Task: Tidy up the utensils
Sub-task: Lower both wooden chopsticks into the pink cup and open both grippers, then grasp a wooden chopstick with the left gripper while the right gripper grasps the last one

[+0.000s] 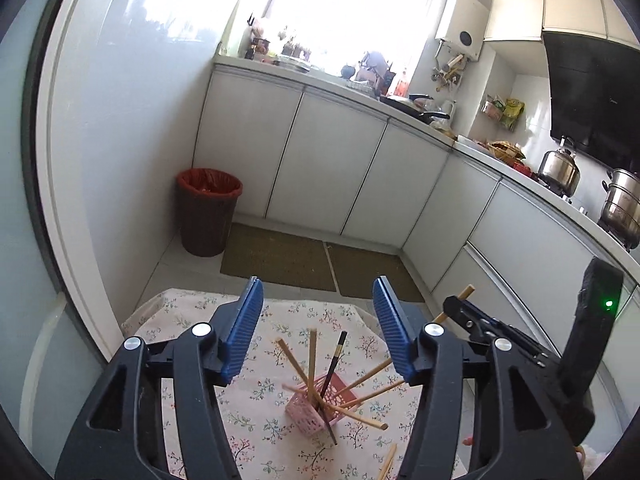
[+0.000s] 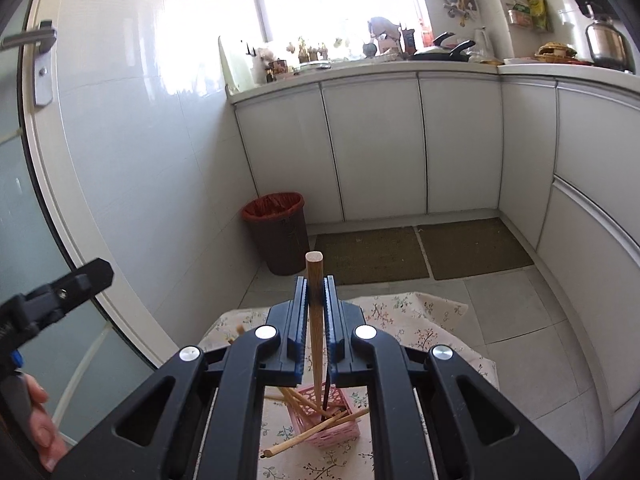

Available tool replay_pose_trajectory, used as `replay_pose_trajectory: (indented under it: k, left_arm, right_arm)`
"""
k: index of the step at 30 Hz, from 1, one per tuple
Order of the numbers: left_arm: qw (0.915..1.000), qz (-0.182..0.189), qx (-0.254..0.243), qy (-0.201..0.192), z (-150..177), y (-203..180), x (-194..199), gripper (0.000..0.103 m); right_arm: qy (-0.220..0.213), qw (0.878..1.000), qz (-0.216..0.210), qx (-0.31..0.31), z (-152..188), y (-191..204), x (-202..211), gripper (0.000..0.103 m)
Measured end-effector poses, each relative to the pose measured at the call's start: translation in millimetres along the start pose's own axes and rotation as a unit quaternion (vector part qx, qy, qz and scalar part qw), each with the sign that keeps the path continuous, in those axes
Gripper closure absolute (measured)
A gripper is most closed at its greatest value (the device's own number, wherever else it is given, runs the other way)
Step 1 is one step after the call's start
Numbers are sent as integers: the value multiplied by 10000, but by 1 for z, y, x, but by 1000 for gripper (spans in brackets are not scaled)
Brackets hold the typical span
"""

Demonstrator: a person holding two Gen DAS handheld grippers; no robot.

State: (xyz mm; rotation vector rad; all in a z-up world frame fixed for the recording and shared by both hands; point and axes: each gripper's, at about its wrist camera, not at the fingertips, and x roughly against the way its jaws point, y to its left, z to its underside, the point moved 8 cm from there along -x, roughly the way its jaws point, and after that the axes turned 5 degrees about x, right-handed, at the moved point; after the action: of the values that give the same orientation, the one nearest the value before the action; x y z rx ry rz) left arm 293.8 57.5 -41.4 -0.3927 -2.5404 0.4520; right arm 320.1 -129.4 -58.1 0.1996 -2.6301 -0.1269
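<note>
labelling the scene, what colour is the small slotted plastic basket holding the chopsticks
Pink. The small slotted plastic basket shows best in the left wrist view, on the floral tablecloth.

Sunlit kitchen [image 2: 160,80], white cabinets [image 2: 372,144]

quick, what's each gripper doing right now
left gripper: open, nothing between its jaws.
right gripper: shut on a wooden chopstick, above the pink basket.

A brown bin [image 2: 279,232] with a red liner stands beside two mats [image 2: 420,248] under white cabinets [image 2: 372,144]
</note>
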Motion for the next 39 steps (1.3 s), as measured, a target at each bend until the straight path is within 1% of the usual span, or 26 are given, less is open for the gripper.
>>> replay_pose_trajectory:
  k: [1,3,4,7,9,10,11,12,13,14,15,16,17,18,20,22,24,27,31,32,34,36,38,39]
  left_arm:
    - [10000,-23,23,63,4,3,-2,48]
    - [9997,-87,44,228,11,8,-7,47]
    - [9994,-125,58,311,16,11,-7,47]
    - [9990,-148,92,404,19,14,-8,47]
    - [9992,-58,133,374,17,11,-3,47]
    - [9993,-5,126,343,17,7,0,47]
    - [9995,49,96,299,18,2,4,45]
    - [9996,92,68,245,19,-2,7,43]
    - [9998,169,16,130,19,-10,15,37]
    - [9998,215,-30,27,19,-18,19,29]
    - [9996,264,-97,-104,20,-27,27,25]
    - [9991,307,-170,-225,22,-35,35,16]
    - [9987,342,-209,-319,25,-42,42,6]
    - [9981,405,-225,-418,30,-51,50,7]
    - [9978,449,-256,-405,45,-63,55,7]
    - [9988,434,-190,-145,66,-73,49,7]
    - [9984,519,-118,186,90,-82,42,7]
    - [9969,409,-349,579,121,-92,34,7]
    - [9920,356,-686,1002,157,-94,31,7]
    - [9897,292,-805,1148,168,-94,27,7]
    - [9820,154,-1096,1529,190,-91,19,7]
    - [9683,-120,-1449,2033,215,-82,4,7]
    - [9573,-383,-1632,2354,233,-71,-8,7]
    - [9523,-534,-1710,2469,241,-66,-14,7]
  right_arm:
    - [61,10000,9,2,6,1,-6,93]
    - [264,9996,-10,-22,19,0,-18,83]
    - [313,9995,32,-57,23,-1,-19,82]
    - [205,9996,95,-141,20,-4,-7,72]
    - [9,9997,163,-197,12,-8,11,57]
    - [-121,9994,213,-245,7,-11,23,53]
    - [-288,9986,311,-313,3,-16,40,46]
    - [-405,9976,425,-367,2,-21,53,33]
    - [-530,9960,568,-442,2,-27,69,26]
    - [-672,9936,724,-538,4,-35,86,12]
    - [-800,9906,916,-632,8,-44,104,6]
    - [-841,9879,1100,-692,14,-52,119,6]
    - [-787,9866,1227,-731,19,-60,128,6]
    - [-644,9855,1345,-809,29,-68,136,6]
    - [-255,9835,1480,-1012,47,-78,143,6]
    - [44,9824,1500,-1114,62,-83,145,6]
    - [204,9794,1521,-1312,79,-88,151,6]
    - [311,9748,1593,-1533,102,-98,160,6]
    - [603,9722,1751,-1434,140,-111,155,6]
    - [659,9711,1771,-1457,149,-116,152,6]
    - [806,9683,1759,-1582,171,-126,142,6]
    - [919,9664,1712,-1684,190,-135,134,6]
    - [1002,9659,1710,-1667,208,-143,129,6]
    - [1105,9646,1801,-1575,218,-149,125,6]
